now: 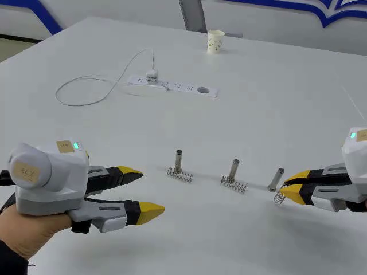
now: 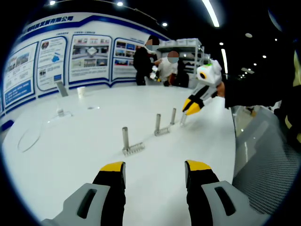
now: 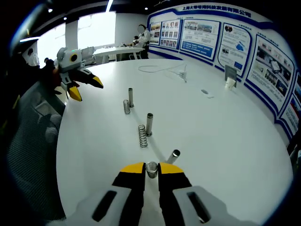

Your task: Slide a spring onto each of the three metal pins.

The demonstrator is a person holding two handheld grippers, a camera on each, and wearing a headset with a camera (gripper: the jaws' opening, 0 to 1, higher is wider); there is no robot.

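Observation:
Three metal pins stand upright in a row on the white table: a left pin, a middle pin and a right pin. One spring lies flat at the left pin's foot, and another spring lies by the middle pin. My right gripper is shut on a third spring just short of the right pin. My left gripper is open and holds nothing, a short way left of the left pin.
A white power strip with a looping cable lies further back on the table. A paper cup stands near the far edge. People stand beyond the table in the left gripper view.

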